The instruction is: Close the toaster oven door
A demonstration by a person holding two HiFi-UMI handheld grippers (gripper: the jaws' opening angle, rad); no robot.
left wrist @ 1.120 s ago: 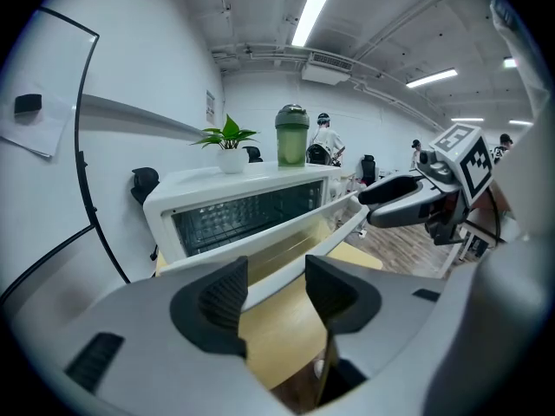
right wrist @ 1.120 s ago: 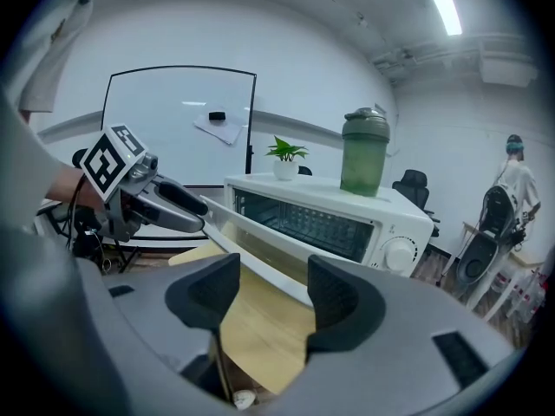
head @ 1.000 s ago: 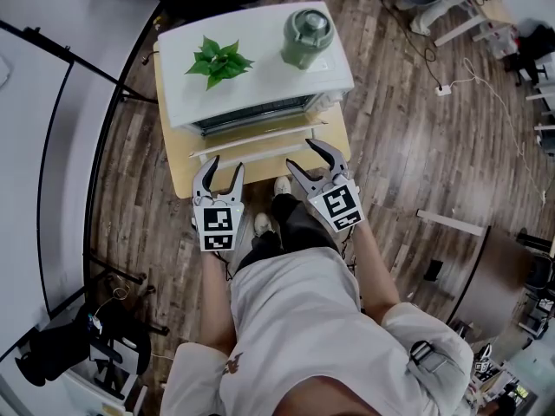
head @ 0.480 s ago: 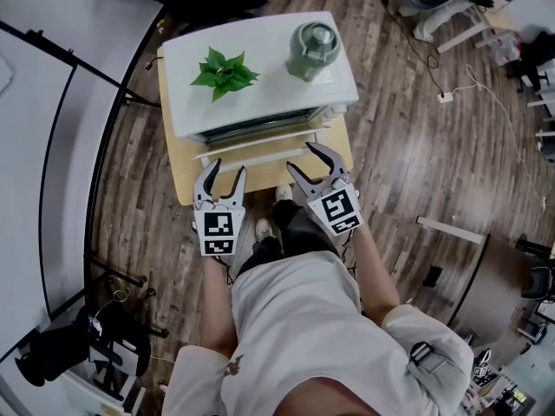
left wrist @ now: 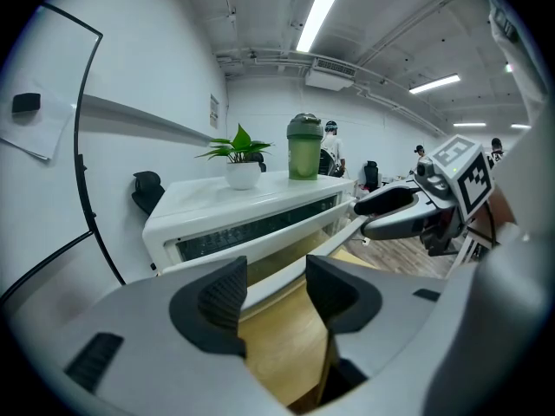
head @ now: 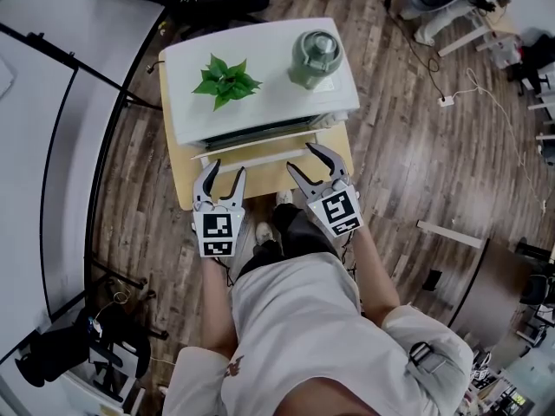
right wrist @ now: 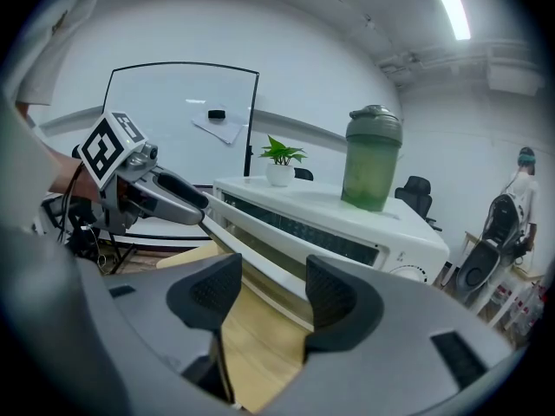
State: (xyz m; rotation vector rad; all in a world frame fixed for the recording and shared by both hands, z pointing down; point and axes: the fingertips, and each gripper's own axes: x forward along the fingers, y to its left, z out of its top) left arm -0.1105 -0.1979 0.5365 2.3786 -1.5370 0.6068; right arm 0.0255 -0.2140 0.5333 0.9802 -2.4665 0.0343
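Low in the middle of the head view, the left gripper (head: 227, 173) holds its jaws a little apart, with nothing pressed between the pads. Just right of it, the right gripper (head: 309, 163) is closing its jaws, which are also empty. Both reach over the front of the wooden table (head: 178, 180), close to the toaster oven door (head: 260, 148). The door stands ajar, tilted out from the white toaster oven (head: 260, 102) above centre. On the oven's top sit a potted plant (head: 225, 81) at left and a green bottle (head: 314, 57) at right.
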